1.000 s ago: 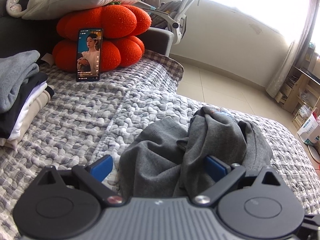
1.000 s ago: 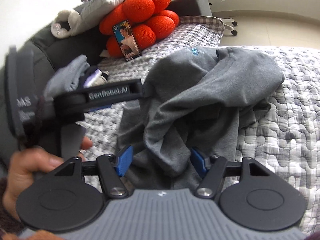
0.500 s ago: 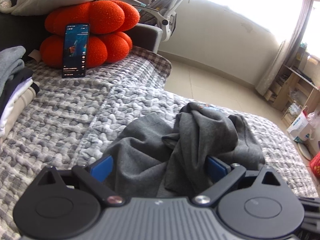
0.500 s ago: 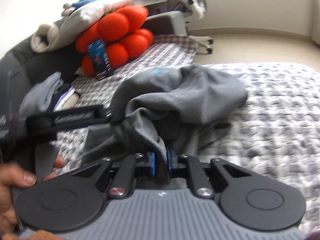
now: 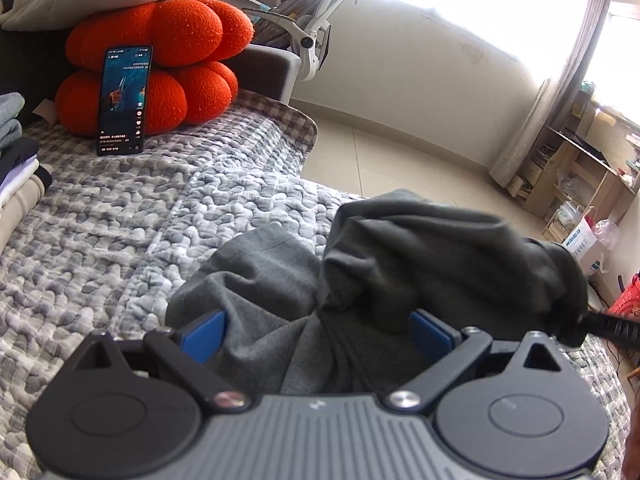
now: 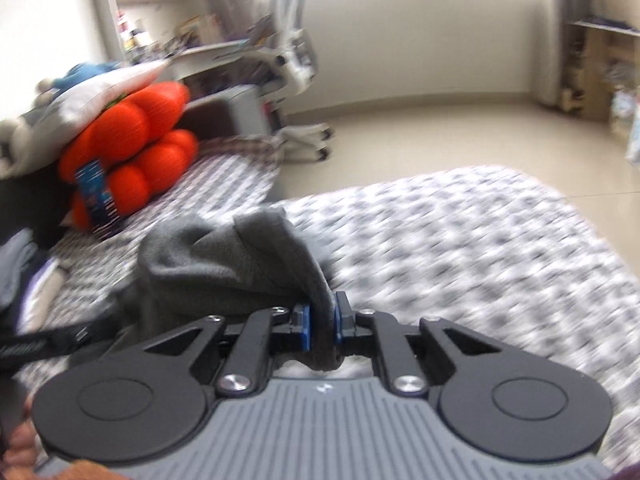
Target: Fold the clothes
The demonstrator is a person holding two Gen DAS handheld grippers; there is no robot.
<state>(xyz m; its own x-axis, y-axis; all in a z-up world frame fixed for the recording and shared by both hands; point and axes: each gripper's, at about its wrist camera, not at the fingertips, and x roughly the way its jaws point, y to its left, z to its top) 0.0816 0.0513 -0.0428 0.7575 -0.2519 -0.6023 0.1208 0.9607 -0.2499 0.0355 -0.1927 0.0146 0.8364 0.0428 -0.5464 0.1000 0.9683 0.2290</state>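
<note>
- Grey garment [image 5: 420, 264] lies bunched on the quilted bed cover [image 5: 120, 240]; no clean long axis, but in the left wrist view the heap runs roughly from 9 o'clock to 3 o'clock, low and flat at the 9 o'clock end, raised at the 3 o'clock end.
- Left tool [image 5: 318, 330]: blue pads spread wide apart, gripping nothing. Cloth lies between them and drapes over the inner part of the tool body.
- At 3 o'clock in the left view, the raised dark end of the garment meets a black bar at the frame edge; the grip itself is hidden there.
- Right tool [image 6: 322, 322]: blue pads drawn close together, clamped on a fold of the garment [image 6: 240, 256]. The pinched fold passes down between the pads and a stub shows below them.
- Right view shows the cloth rising from the pads toward 11 o'clock as a hump; heavy blur, so the weave and edges cannot be read.
- Only the left view shows the phone [image 5: 125, 100] clearly, upright against the orange pumpkin cushions [image 5: 168, 64] at 10 o'clock, and the stacked folded clothes [image 5: 16, 168] at 9 o'clock.
- Only the right view shows the office chair base [image 6: 308, 140] on the floor at 12 o'clock.
</note>
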